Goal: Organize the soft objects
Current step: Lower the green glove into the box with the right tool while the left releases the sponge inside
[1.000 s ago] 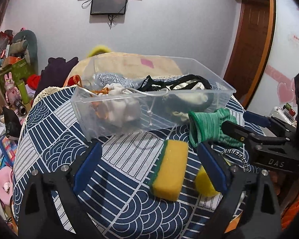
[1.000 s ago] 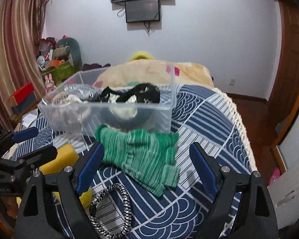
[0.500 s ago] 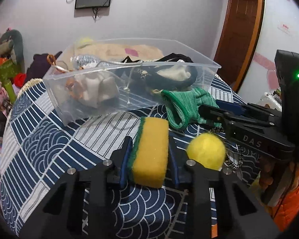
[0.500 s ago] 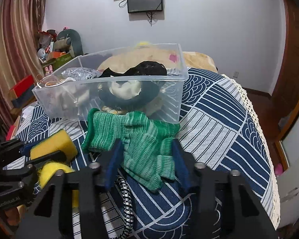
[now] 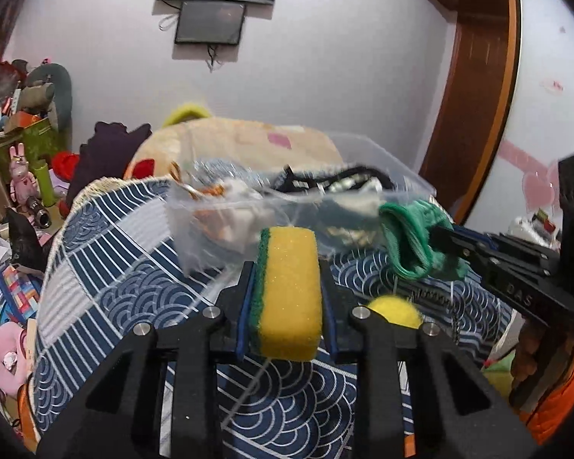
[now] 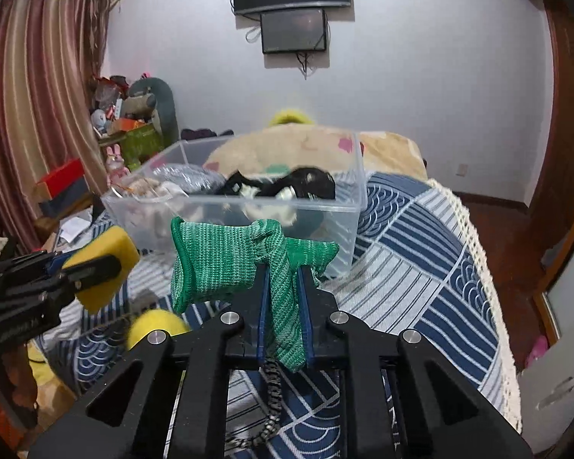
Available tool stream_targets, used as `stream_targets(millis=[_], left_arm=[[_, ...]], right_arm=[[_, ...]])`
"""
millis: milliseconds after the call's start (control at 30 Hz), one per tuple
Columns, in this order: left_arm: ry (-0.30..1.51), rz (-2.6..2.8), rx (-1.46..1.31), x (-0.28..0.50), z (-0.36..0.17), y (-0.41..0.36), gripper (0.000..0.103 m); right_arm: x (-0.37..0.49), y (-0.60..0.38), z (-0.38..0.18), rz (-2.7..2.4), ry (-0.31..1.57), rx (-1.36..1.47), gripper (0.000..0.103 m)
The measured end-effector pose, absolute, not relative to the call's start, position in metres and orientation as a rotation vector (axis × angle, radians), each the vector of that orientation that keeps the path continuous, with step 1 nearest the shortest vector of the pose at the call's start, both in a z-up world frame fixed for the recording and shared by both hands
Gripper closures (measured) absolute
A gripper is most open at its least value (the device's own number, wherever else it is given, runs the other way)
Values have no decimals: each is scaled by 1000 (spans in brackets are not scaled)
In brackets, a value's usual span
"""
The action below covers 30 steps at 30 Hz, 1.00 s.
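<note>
The left gripper (image 5: 287, 290) is clamped on a yellow sponge (image 5: 290, 290) with a green scouring layer on its left side, the blue pads pressing both long faces, and the sponge is lifted clear of the blue-and-white patterned tablecloth (image 5: 107, 287). The right gripper (image 6: 283, 298) is closed tight on a green knitted glove (image 6: 225, 264), pinching it near the middle so the cuff hangs open to the left and a fold of fabric droops down between the fingers. Both held items sit just in front of the clear plastic bin (image 6: 348, 191), which rests on the cloth and already contains a black item (image 6: 298, 183), some white pieces and a silvery mesh bundle (image 6: 187, 176). A yellow ball (image 5: 396, 311) lies on the cloth between the two grippers, below the held items. A black-and-white braided cord (image 6: 269, 394) lies on the cloth under the right gripper. Behind the bin is a beige blanket (image 6: 306, 149), and a dark screen (image 6: 294, 30) hangs on the far wall
</note>
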<state>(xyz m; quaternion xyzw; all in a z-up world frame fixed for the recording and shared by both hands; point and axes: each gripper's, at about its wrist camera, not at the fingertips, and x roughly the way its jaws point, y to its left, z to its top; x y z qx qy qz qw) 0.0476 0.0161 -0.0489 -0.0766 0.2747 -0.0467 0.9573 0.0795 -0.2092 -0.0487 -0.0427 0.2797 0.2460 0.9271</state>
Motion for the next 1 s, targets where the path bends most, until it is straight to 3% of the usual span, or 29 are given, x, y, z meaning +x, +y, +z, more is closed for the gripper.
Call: stream_targets(millis=[633,1000], left_arm=[[397,-33,-149,76,20,30,73],[449,-11,-143,113,8,28,73]], right_arm=[[84,-193,8,513,383,-62,90],[102,-171,1,505,412,-74,90]])
